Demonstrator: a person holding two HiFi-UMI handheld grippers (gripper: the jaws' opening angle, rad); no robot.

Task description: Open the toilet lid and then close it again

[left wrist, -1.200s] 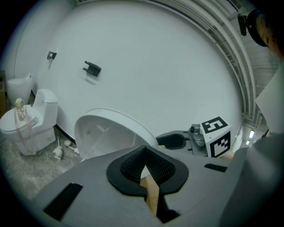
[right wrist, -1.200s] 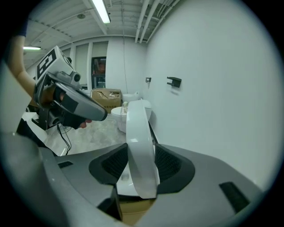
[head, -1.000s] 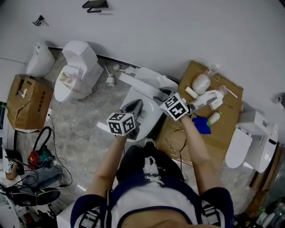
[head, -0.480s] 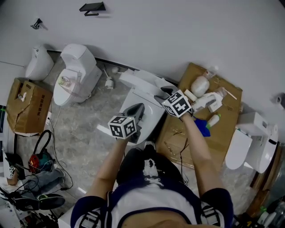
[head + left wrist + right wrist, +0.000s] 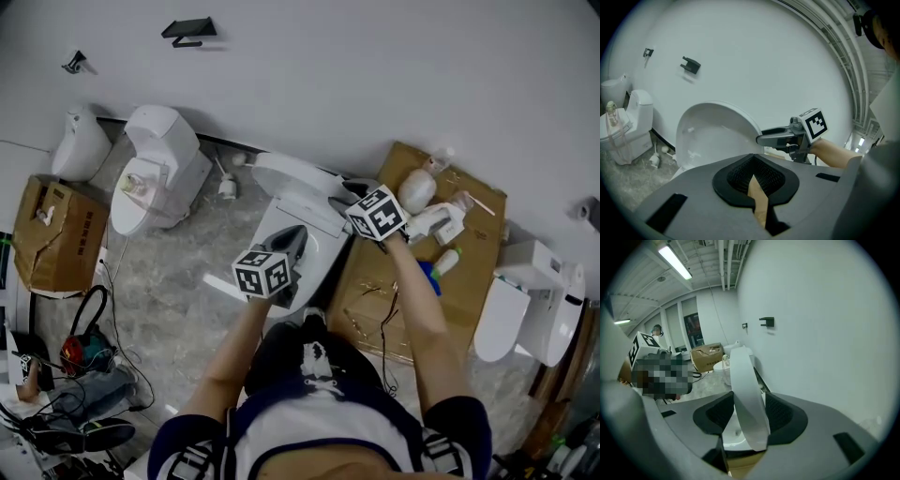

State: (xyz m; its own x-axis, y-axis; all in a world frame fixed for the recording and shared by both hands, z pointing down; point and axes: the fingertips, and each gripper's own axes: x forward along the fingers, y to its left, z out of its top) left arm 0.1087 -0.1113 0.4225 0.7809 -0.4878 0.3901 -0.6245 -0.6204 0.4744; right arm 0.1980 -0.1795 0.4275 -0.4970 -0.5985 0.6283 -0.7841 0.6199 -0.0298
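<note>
**Q:** Starting with the head view: where was the toilet lid [image 5: 292, 174]?

**A:** It stood raised at the back of the toilet bowl [image 5: 323, 253], close to the white wall [image 5: 375, 75]. My right claw [image 5: 349, 191] reached in at the lid's right edge. My left claw [image 5: 295, 234] hung over the bowl, apart from the lid. A cardboard sheet [image 5: 469, 272] lay on the floor just right of the toilet.

**Q:** And the left gripper view?

**A:** My left claw was pinched fully together, with nothing in it. Past its tips I saw the lid's inner face, standing up. The right claw was at the lid's rim on the right side.

**Q:** The right gripper view?

**A:** The lid's rim ran edge-on between my right jaws and filled the gap. Both pads looked pressed on it, so the jaws were set wide and holding the lid.
</note>
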